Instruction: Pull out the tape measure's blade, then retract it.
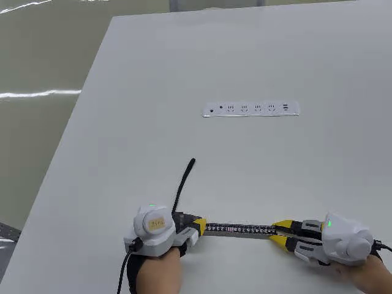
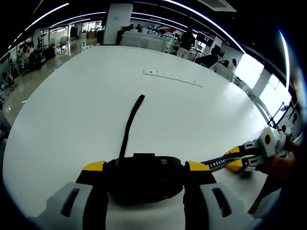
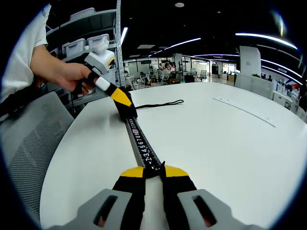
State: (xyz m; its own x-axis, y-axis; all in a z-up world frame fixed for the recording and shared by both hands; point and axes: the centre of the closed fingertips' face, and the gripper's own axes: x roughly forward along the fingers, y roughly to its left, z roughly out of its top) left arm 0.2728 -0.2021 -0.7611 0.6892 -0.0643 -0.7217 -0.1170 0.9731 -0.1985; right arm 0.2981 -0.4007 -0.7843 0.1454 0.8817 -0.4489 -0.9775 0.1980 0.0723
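Observation:
A black tape measure case (image 2: 144, 179) is clamped between the yellow-tipped jaws of my left gripper (image 1: 195, 226), low on the white table (image 1: 245, 159). Its black wrist strap (image 1: 183, 184) trails away across the table. The blade (image 1: 239, 229) with printed numbers runs out to the right, lying just above the table. My right gripper (image 1: 280, 233) is shut on the blade's end (image 3: 153, 167). In the right gripper view the blade (image 3: 139, 141) stretches ahead to the case (image 3: 127, 112) in the left gripper (image 3: 115, 98).
A white power strip (image 1: 252, 109) lies flat further back on the table. The table's left edge drops to a glossy floor (image 1: 37, 92). Shelving with bins (image 3: 91, 45) and a grey chair back (image 3: 29, 143) stand beside the table.

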